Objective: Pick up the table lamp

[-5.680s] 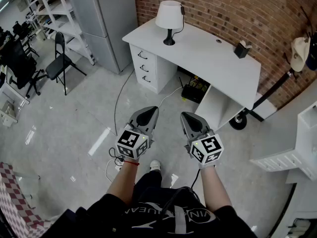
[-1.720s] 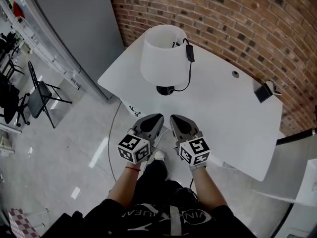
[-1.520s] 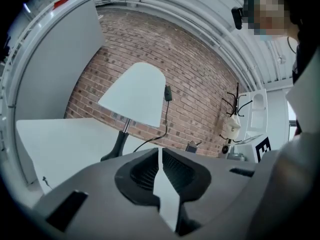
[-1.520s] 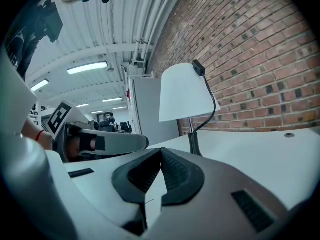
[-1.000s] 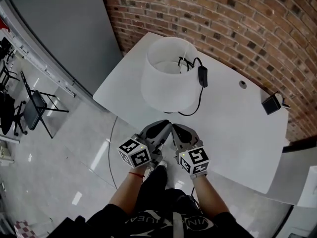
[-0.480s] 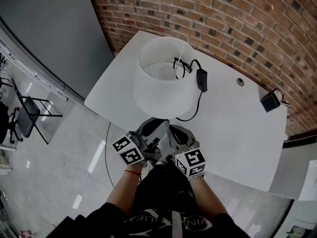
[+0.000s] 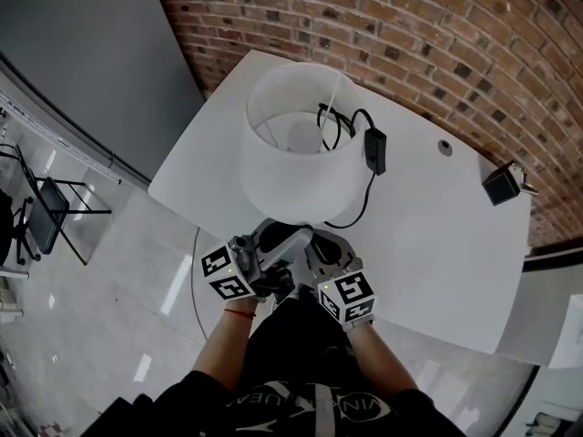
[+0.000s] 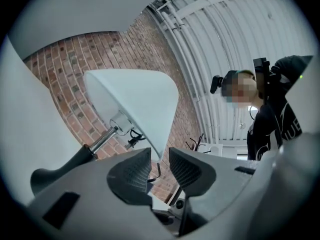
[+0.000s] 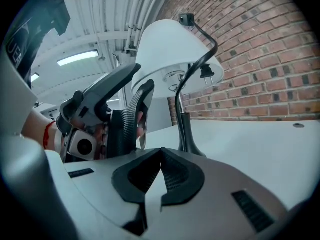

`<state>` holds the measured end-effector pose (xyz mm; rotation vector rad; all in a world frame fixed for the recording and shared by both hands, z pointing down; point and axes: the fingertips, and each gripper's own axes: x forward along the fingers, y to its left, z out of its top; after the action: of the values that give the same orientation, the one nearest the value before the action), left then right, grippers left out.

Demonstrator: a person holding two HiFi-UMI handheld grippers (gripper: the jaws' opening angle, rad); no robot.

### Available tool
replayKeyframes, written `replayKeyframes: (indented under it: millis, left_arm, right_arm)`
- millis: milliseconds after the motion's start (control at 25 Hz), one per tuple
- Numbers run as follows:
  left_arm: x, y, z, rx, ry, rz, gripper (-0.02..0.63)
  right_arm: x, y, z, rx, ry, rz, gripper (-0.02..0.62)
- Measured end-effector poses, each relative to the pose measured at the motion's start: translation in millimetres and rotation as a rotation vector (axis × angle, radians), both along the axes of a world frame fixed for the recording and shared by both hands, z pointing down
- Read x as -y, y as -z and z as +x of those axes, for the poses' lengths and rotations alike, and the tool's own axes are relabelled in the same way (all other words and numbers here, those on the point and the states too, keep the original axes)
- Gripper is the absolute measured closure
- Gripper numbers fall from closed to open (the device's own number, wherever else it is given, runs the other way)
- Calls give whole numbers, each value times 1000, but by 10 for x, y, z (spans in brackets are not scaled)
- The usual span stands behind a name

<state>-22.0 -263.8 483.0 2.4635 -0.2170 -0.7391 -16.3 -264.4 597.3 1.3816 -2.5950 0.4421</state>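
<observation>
Table lamp (image 7: 296, 167): upright on the left half of the white surface (image 7: 437, 244), brick wall (image 7: 455, 44) behind it. From the head view its wide white shade (image 7: 273, 180) hides the stem and base.
Far left: a folding chair (image 7: 46, 212) stands on the floor, well apart from the action.
Left gripper (image 7: 278, 238): tucked in just under the near edge of the shade and angled upward. In the left gripper view the left gripper (image 8: 160, 164) has its jaws parted by a narrow gap and nothing pinched. The shade's lower rim (image 8: 156, 151) lines up right over that gap, and I can't tell whether it touches. The dark base (image 8: 52, 173) is off to the left.
Right gripper (image 7: 323, 244): right beside the left one, low at the surface's near edge. In its own view the right gripper (image 9: 161, 156) has its jaws pressed together, holding nothing, and the lamp's stem (image 9: 183, 129) rises straight ahead.
Cord (image 7: 360, 203): black, draped down the shade's right side with an inline switch (image 7: 374, 150).
Far right: a small black box (image 7: 502, 186) sits near the wall.
</observation>
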Motion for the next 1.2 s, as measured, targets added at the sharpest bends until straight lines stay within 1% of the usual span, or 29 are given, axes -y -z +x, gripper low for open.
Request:
replayKeyframes:
  millis: [120, 320, 360, 440, 640, 880, 1080, 1200]
  left_arm:
    - [30, 21, -6, -4, -1, 15, 511]
    - [42, 87, -11, -34, -3, 20, 514]
    - [52, 103, -12, -31, 0, 22, 535]
    - [67, 116, -10, -19, 2, 25, 548]
    - [103, 131, -13, -3, 6, 10, 560]
    - [261, 207, -14, 13, 18, -4, 565]
    - [412, 285, -19, 18, 30, -8, 568]
    - [515, 324, -23, 14, 43, -12, 566]
  right_arm:
    - [41, -1, -23, 1, 8, 3, 594]
    - [50, 3, -73, 9, 12, 4, 594]
    - [48, 13, -85, 11, 13, 7, 594]
    - [45, 30, -101, 10, 10, 14, 594]
    - [99, 113, -48, 10, -36, 38, 594]
    - [268, 288, -20, 35, -73, 65, 594]
    - [456, 338, -4, 34, -116, 51, 594]
    - [593, 271, 25, -21, -138, 11, 594]
